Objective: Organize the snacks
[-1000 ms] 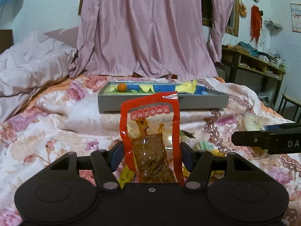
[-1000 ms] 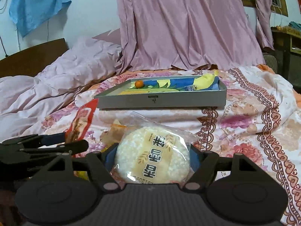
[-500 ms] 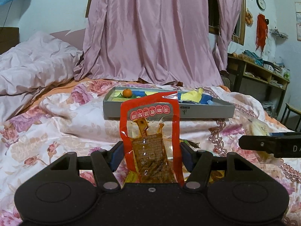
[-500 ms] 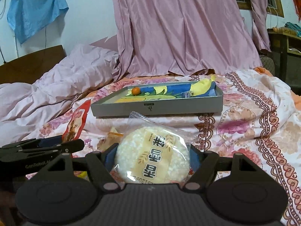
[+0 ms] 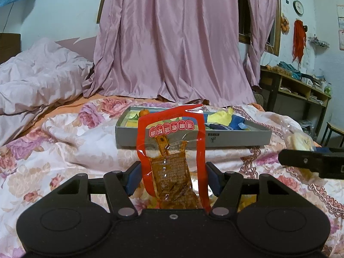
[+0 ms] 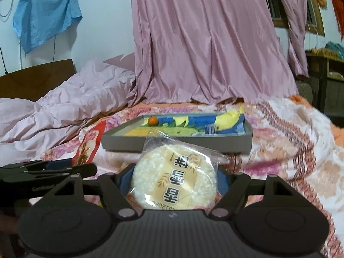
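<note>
Left gripper (image 5: 172,176) clamps red snack pouch (image 5: 172,150) upright; right gripper (image 6: 174,182) clamps rice cracker pack (image 6: 174,180). Grey tray (image 6: 178,144) ahead on bedspread (image 5: 64,142).

Home bedroom: floral bedspread (image 5: 64,142), rumpled duvet (image 6: 64,107), pink curtain (image 5: 172,43).

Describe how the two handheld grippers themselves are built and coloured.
Both look alike. The left gripper and right gripper each have a matte black body with two round discs, angled black linkage arms joined by silver pivot pins, and blue pads inside the fingers. The left gripper's side, seen from the right wrist camera, carries white lettering, only partly legible.
</note>
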Motion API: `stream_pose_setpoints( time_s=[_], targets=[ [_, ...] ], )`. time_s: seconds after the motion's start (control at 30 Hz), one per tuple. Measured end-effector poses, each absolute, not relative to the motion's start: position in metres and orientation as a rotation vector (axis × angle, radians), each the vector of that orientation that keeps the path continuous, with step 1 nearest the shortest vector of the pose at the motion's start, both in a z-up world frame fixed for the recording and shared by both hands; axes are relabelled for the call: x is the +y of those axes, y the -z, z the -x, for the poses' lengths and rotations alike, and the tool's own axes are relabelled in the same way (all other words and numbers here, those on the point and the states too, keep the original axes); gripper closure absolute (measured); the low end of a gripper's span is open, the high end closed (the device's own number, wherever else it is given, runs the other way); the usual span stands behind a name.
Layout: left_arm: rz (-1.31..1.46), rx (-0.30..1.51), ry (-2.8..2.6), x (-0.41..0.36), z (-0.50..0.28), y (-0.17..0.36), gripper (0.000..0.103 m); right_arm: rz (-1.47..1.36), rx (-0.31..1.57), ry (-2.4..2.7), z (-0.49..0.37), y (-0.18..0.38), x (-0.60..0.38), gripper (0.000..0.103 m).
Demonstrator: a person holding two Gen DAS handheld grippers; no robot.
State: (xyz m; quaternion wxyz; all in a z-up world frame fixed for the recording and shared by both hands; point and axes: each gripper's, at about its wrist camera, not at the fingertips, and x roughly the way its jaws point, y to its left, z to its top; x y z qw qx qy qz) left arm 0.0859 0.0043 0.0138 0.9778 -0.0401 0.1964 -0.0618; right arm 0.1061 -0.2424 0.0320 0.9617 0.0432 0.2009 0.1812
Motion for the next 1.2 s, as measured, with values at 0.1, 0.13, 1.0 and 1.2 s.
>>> stream_pose_setpoints(
  time_s=[0.1,0.13,1.0,1.2],
  targets=[
    [0.082,0.385,0.125,0.005,-0.092,-0.016,0.039,-0.093,0.380,-0.357,-0.114,-0.036,-0.244,0.025],
    [0.085,0.382,0.125,0.006,-0.095,-0.017,0.039,-0.100,0.375,-0.354,-0.115,-0.036,-0.245,0.025],
    [0.149,0.217,0.104,0.026,-0.189,-0.052,0.038,-0.152,0.204,-0.304,-0.210,-0.062,-0.237,0.025],
    [0.161,0.185,0.094,0.035,-0.225,-0.059,0.038,-0.166,0.202,-0.280,-0.243,-0.063,-0.241,0.025]
  ],
)
